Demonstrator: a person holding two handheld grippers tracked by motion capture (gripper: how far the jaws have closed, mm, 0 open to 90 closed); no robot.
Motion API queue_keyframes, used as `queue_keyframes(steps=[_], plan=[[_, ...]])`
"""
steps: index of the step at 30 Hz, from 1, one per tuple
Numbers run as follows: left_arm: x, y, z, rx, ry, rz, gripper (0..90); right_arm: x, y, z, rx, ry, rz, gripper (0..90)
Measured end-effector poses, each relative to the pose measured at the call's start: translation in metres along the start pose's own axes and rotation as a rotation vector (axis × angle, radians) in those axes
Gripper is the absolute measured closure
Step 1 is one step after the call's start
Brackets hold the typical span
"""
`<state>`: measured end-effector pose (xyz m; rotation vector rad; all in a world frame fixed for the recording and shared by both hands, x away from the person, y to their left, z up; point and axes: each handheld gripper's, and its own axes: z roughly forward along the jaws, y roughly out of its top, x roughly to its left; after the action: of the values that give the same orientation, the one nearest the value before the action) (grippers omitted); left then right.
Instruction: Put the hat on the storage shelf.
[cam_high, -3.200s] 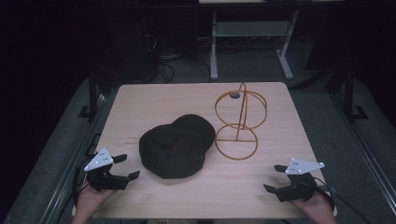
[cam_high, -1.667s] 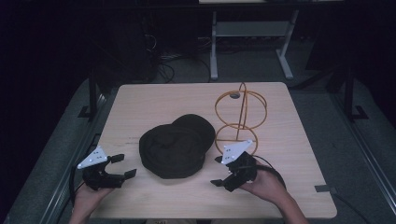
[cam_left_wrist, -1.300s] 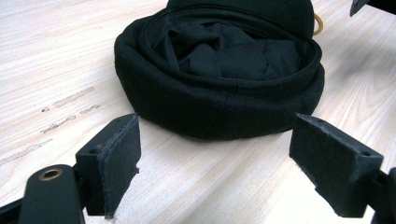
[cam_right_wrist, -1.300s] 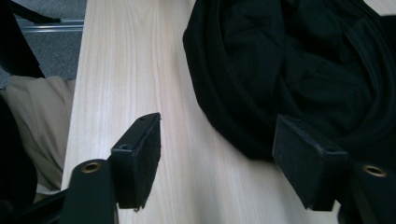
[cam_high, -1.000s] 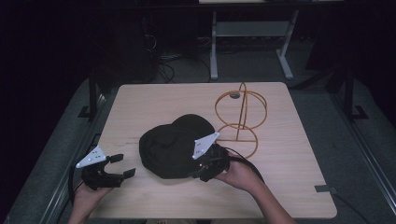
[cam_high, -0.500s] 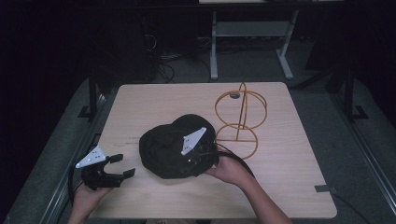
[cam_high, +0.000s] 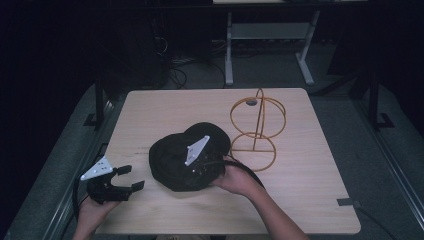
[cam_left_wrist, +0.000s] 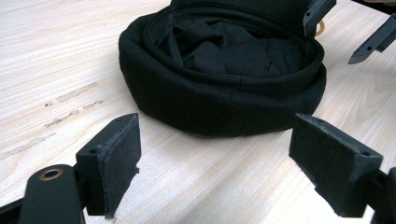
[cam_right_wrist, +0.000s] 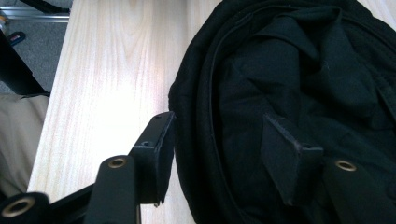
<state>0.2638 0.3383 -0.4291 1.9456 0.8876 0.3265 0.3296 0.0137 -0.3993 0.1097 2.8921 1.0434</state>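
Observation:
A black cap (cam_high: 167, 160) lies upside down mid-table, its lining showing (cam_left_wrist: 224, 60). My right gripper (cam_high: 192, 177) is at the cap's near right side. In the right gripper view its jaws (cam_right_wrist: 219, 154) straddle the cap's rim (cam_right_wrist: 201, 116), one pad outside and one over the lining. They have just been closing, and I see no firm pinch. Its fingertips (cam_left_wrist: 317, 11) also show in the left gripper view. My left gripper (cam_high: 131, 177) rests at the table's front left, open and empty (cam_left_wrist: 215, 168), a short way from the cap.
A gold wire stand (cam_high: 257, 125) of two hoops on a post stands to the right of the cap, close to my right forearm. The wooden table (cam_high: 310, 200) has bare room at front right and along the back. Dark floor and metal frames surround it.
My right hand came from the table's front right corner leftward to the cap and set its jaws over the rim. The left gripper stayed put.

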Motion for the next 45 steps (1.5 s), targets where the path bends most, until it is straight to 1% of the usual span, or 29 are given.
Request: queue_keyframes(steps=[4,7,8,12,15,16,19,21,23,24,25,29,31,33,36,38,41,42,45], plan=[[0.0,0.0,0.0,0.0,0.0,-0.001,16.2,-0.001,0.002,0.003,0.002,0.011,-0.002,47.2],[0.0,0.0,0.001,0.003,-0.001,0.0,16.2,-0.001,0.007,0.008,0.012,0.027,-0.012,51.5],[0.0,0.0,0.001,0.003,-0.002,0.001,16.2,-0.001,0.007,0.008,0.012,0.027,-0.012,51.5],[0.001,0.0,0.0,0.004,0.001,0.001,16.2,-0.001,0.013,0.017,0.027,0.049,-0.022,54.7],[0.001,-0.001,0.0,0.004,0.003,-0.001,16.2,-0.001,0.015,0.02,0.035,0.052,-0.032,55.7],[0.001,-0.001,0.0,0.004,0.005,-0.001,16.2,-0.001,0.017,0.023,0.034,0.057,-0.045,56.2],[0.0,-0.001,0.0,0.003,0.008,-0.001,16.2,-0.001,0.019,0.025,0.04,0.065,-0.04,57.3],[0.001,-0.001,0.0,0.005,0.009,0.0,16.2,-0.001,0.02,0.028,0.053,0.061,-0.051,58.5],[0.001,-0.001,0.0,0.01,0.011,-0.001,16.3,-0.001,0.02,0.03,0.061,0.063,-0.048,60.1],[0.001,-0.001,0.0,0.006,0.013,0.007,16.3,-0.001,0.02,0.031,0.065,0.063,-0.051,60.8],[0.002,-0.002,0.0,0.009,0.012,0.004,16.3,0.001,0.021,0.032,0.079,0.068,-0.044,62.2],[0.002,-0.002,-0.001,0.005,0.012,-0.004,16.3,0.002,0.022,0.036,0.091,0.067,-0.048,63.4],[0.002,-0.002,-0.001,0.004,0.011,-0.008,16.3,0.002,0.022,0.039,0.101,0.072,-0.051,65.3],[0.002,-0.002,-0.001,0.004,0.01,-0.008,16.3,0.002,0.022,0.04,0.102,0.074,-0.05,65.7],[0.002,-0.002,-0.001,0.005,0.008,-0.012,16.3,0.0,0.022,0.039,0.087,0.085,-0.037,68.0],[0.002,-0.002,0.0,0.005,0.008,-0.011,16.3,-0.001,0.022,0.04,0.085,0.085,-0.045,69.5],[0.002,-0.002,0.001,0.009,0.006,-0.004,16.3,0.0,0.022,0.042,0.092,0.094,-0.041,70.8],[0.002,-0.002,0.0,0.007,0.006,-0.002,16.3,-0.001,0.022,0.043,0.097,0.097,-0.031,72.1],[0.002,-0.002,0.0,0.008,0.007,-0.005,16.3,-0.002,0.023,0.045,0.102,0.089,-0.037,73.6]])
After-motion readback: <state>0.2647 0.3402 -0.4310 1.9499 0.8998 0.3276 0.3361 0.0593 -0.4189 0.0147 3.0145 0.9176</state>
